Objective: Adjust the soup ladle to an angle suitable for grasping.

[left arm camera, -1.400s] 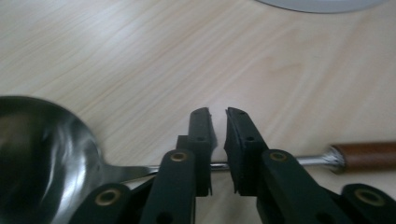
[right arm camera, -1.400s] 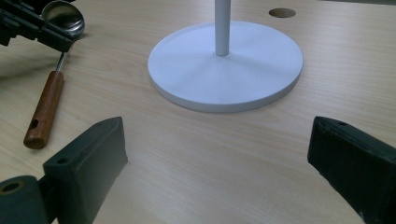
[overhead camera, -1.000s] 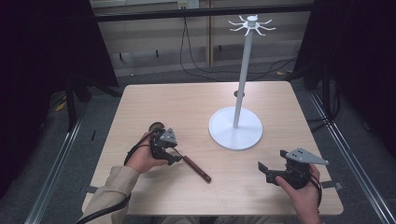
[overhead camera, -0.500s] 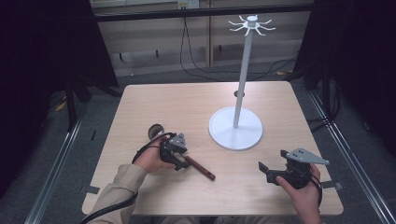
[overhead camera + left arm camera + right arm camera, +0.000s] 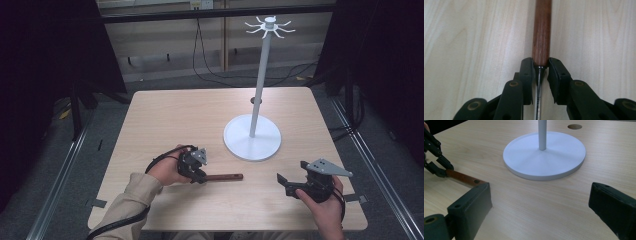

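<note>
A utensil with a brown wooden handle (image 5: 225, 177) and a thin metal shaft (image 5: 538, 95) lies on the table near its front. My left gripper (image 5: 200, 177) is at the handle's left end. In the left gripper view its jaws (image 5: 541, 65) have just been closing, and the pads now press on the base of the handle (image 5: 541, 32), where the shaft enters it. My right gripper (image 5: 281, 182) rests at the front right, open, nothing between its jaws (image 5: 540, 195). From there I see the handle (image 5: 461, 177) and the left gripper (image 5: 439, 167) at far left.
A white stand with a round base (image 5: 252, 137) and a tall pole topped by a ring of hooks (image 5: 270, 22) stands right of centre, close ahead of the right gripper (image 5: 544, 155). A small hole (image 5: 574, 126) is in the tabletop behind it. Cables trail from both grippers.
The left hand slid right along the utensil, and its jaws closed onto the handle's base. The handle swung from slanting to nearly level. The right gripper stayed put.
</note>
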`<state>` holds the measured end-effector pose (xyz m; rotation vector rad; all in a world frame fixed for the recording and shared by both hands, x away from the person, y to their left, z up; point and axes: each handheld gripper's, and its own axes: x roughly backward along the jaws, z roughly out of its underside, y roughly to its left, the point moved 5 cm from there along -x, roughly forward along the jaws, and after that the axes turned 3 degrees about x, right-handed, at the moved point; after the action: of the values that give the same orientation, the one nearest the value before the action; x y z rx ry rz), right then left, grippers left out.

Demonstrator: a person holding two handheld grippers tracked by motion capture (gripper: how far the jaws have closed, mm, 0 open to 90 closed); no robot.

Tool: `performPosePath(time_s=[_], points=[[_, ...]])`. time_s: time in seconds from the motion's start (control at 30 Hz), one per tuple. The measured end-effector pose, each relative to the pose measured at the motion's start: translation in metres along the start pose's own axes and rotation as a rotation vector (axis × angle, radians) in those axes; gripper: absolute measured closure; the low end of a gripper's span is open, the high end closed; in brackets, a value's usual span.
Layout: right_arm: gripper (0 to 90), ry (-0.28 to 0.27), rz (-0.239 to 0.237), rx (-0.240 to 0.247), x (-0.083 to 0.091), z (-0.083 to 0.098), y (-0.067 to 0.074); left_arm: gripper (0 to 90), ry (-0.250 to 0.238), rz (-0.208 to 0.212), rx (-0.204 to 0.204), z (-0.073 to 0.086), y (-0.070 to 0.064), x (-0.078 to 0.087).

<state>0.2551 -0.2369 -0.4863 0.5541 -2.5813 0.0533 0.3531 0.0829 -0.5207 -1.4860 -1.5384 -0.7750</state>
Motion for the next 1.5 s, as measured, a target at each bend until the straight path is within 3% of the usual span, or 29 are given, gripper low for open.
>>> performPosePath(time_s=[0.2,0.3,0.37,0.43,0.57,0.6,0.63,0.73,0.77,0.8,0.83,0.87,0.97,1.03,1.4,1.5], points=[[4.3,0.000,-0.006,0.000,-0.001,0.000,0.000,74.4,0.027,-0.006,0.020,-0.002,-0.003,0.001],[4.3,-0.003,-0.004,-0.001,-0.001,-0.001,0.000,74.4,-0.001,0.018,0.044,-0.002,-0.003,0.004],[4.4,-0.008,-0.012,-0.007,-0.001,-0.001,0.000,74.3,-0.087,0.013,0.118,-0.004,-0.003,0.012],[4.4,-0.010,-0.015,-0.016,-0.002,-0.001,0.001,74.3,-0.115,0.015,0.139,-0.005,-0.002,0.018],[4.4,-0.007,-0.024,-0.018,-0.004,-0.002,0.003,74.4,-0.163,-0.010,0.145,-0.007,-0.001,0.032],[4.4,-0.015,-0.034,-0.022,-0.006,-0.004,0.005,74.4,-0.232,-0.006,0.160,-0.011,-0.002,0.040],[4.5,-0.018,-0.038,-0.025,-0.007,-0.005,0.007,74.4,-0.232,-0.006,0.160,-0.011,-0.002,0.040],[4.8,-0.029,-0.065,-0.049,-0.011,-0.008,0.012,74.4,-0.321,-0.024,0.181,-0.017,-0.002,0.056],[4.8,-0.029,-0.065,-0.049,-0.011,-0.008,0.012,74.4,-0.321,-0.024,0.181,-0.017,-0.002,0.056],[5.0,-0.031,-0.085,-0.047,-0.016,-0.010,0.018,74.4,-0.355,-0.022,0.191,-0.019,-0.003,0.066],[5.1,-0.031,-0.098,-0.043,-0.018,-0.011,0.022,74.4,-0.355,-0.022,0.191,-0.019,-0.003,0.066],[5.3,-0.029,-0.109,-0.037,-0.021,-0.011,0.027,74.4,-0.412,-0.025,0.202,-0.022,-0.004,0.073],[5.3,-0.023,-0.132,-0.026,-0.027,-0.013,0.036,74.4,-0.444,-0.029,0.206,-0.023,-0.005,0.080],[5.5,-0.022,-0.163,-0.018,-0.035,-0.016,0.048,74.4,-0.498,-0.020,0.209,-0.025,-0.007,0.086],[7.2,-0.013,-0.261,0.020,-0.063,-0.025,0.090,74.3,-0.561,-0.014,0.208,-0.026,-0.011,0.089],[11.0,-0.042,-0.298,-0.009,-0.065,-0.031,0.096,74.3,-0.545,-0.026,0.190,-0.028,-0.013,0.088]])
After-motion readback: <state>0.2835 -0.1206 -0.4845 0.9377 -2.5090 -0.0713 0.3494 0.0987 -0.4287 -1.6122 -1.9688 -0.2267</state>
